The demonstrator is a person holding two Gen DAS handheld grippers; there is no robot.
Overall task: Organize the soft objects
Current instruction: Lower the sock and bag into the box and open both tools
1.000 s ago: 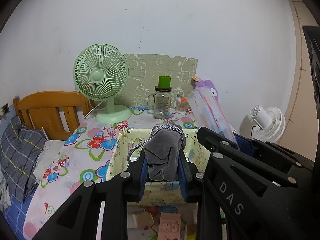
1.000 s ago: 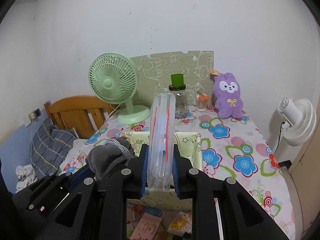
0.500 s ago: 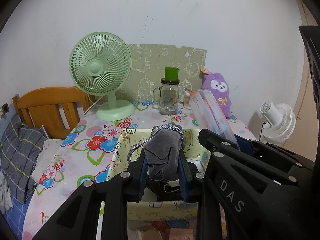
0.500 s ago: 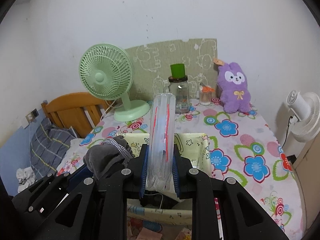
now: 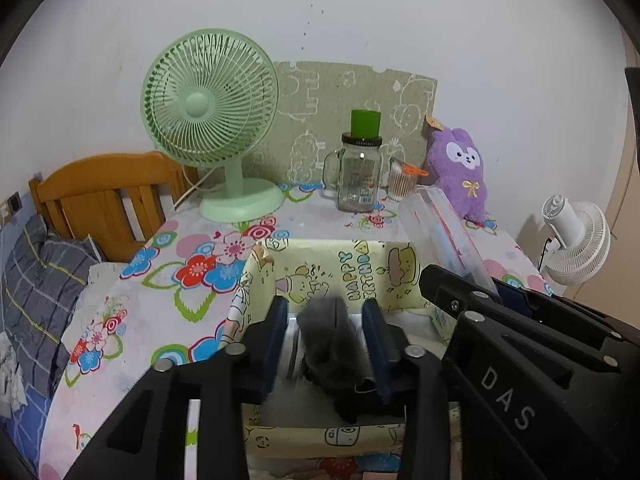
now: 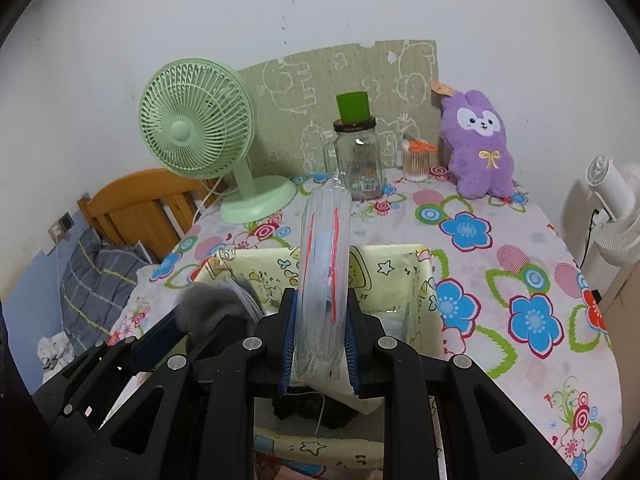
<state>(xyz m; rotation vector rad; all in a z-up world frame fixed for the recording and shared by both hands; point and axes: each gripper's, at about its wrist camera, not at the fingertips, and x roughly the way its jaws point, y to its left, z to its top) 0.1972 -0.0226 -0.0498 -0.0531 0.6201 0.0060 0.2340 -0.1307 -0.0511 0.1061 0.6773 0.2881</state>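
Note:
A yellow cartoon-print fabric box (image 5: 352, 264) stands on the flowered table; it also shows in the right wrist view (image 6: 400, 264). My left gripper (image 5: 325, 320) is open over the box, and a blurred grey sock (image 5: 328, 332) hangs loose between its pads. The sock also shows in the right wrist view (image 6: 208, 304). My right gripper (image 6: 322, 316) is shut on a clear plastic packet (image 6: 324, 264) with red lines, held upright over the box. The packet also shows in the left wrist view (image 5: 444, 240). Dark items lie inside the box (image 6: 312, 404).
A green desk fan (image 5: 212, 120), a glass jar with a green cup on top (image 5: 360, 172), a cotton-swab pot (image 5: 402, 178) and a purple plush (image 5: 460, 168) stand at the back. A wooden headboard (image 5: 100, 196) is left. A white fan (image 5: 576, 236) is right.
Both grippers have moved forward and down over the box. The left gripper has opened, and the grey sock has slipped lower between its pads. The right gripper still holds the packet.

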